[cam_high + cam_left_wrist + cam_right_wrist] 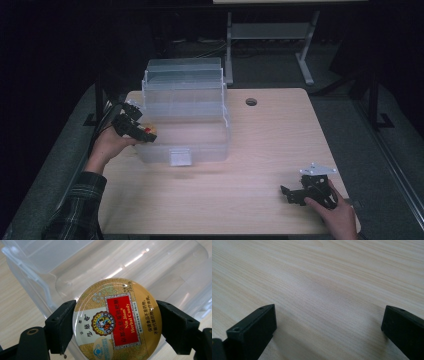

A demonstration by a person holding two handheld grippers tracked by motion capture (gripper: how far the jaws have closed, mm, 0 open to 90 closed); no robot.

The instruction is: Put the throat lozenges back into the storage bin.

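The left gripper (135, 127) holds a round, flat tin (117, 320) edge to edge — its two black fingers (61, 327) press on opposite sides of the rim. The tin's lid is glossy gold with a leafy pattern, a red panel reading "Nin Jiom Herbal Candy" and a small round emblem beside it. From the high view the tin (149, 133) sits at the left front corner of a clear plastic storage box (187, 120), right over its rim. The box is see-through and slightly frosted, with rounded corners, stepped tiers rising toward the back and a small latch on its front wall; in the left gripper view its smooth bottom catches streaks of light under the tin.

The right gripper (300, 192) rests low at the right front of the counter (240, 190), well apart from the box, with a grey three-cornered plate on top. Its fingers (254, 330) stand wide apart with nothing between them — just pale wood with fine, straight grain.
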